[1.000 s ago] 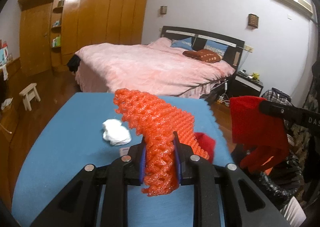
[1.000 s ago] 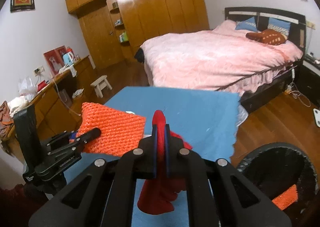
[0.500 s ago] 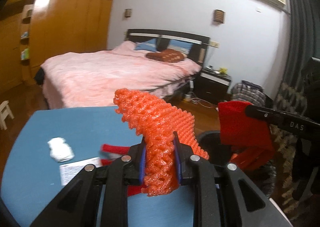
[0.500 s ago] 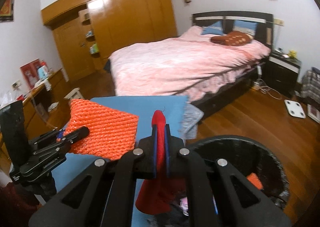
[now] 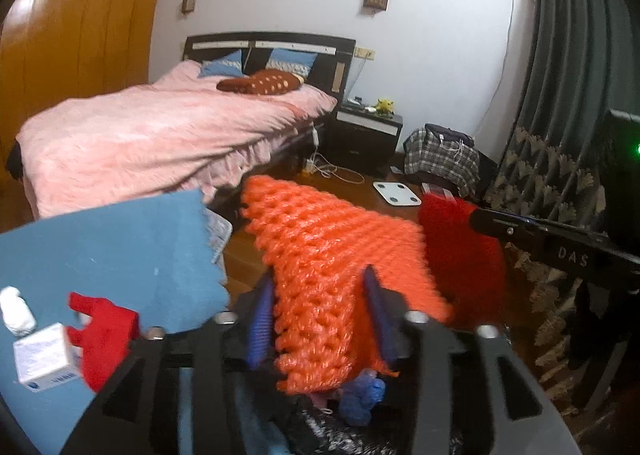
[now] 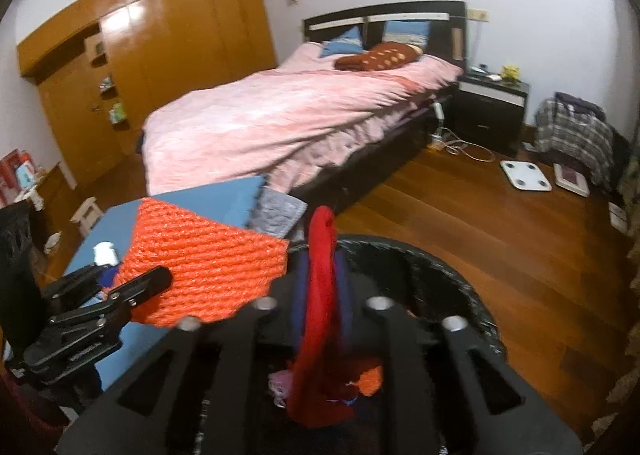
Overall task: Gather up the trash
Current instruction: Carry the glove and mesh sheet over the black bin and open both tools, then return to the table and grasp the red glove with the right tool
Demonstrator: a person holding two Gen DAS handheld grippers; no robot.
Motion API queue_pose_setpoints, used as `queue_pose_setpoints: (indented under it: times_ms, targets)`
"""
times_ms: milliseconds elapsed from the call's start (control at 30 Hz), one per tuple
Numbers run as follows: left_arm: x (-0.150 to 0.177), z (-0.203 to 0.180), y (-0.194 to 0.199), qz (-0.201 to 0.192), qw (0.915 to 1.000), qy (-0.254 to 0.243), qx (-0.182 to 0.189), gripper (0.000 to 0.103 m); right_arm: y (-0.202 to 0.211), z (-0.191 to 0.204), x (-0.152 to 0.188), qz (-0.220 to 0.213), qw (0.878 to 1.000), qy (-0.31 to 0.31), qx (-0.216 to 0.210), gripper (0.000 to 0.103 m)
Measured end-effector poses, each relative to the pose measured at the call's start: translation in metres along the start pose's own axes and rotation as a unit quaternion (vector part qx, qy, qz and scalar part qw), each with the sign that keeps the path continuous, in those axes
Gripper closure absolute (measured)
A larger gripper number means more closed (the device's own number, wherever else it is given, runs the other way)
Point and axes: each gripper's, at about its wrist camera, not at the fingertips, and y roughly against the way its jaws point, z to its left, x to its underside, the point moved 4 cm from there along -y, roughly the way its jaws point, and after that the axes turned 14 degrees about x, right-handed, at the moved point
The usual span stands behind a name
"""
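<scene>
Both grippers, left and right, have just been opening, releasing orange netting and red cloth over the bin; a box remains at nine o'clock.

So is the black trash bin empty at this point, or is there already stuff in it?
Not empty. The right wrist view shows orange netting and pinkish scraps inside the trash bin, below the red cloth.

both grippers' jaws just opening
</scene>
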Motion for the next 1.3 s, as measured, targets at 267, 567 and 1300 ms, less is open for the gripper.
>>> queue_pose_setpoints:
  times_ms: [267,567,1300]
  targets:
    - [0.008,0.02,0.018,-0.005,0.9993,0.006,-0.036,0.03,0.007,-0.009,0.009,-0.03,0.999,-0.009,0.031,0.011]
    - [0.02,0.059,0.069,-0.024,0.9934,0.015,-0.111,0.017,0.01,0.03,0.01,-0.043,0.999,-0.011,-0.016,0.006]
    - [0.084,0.194,0.167,-0.031,0.9577,0.103,-0.267,0.017,-0.032,0.233,0.022,-0.003,0.989,0.07,-0.131,0.006]
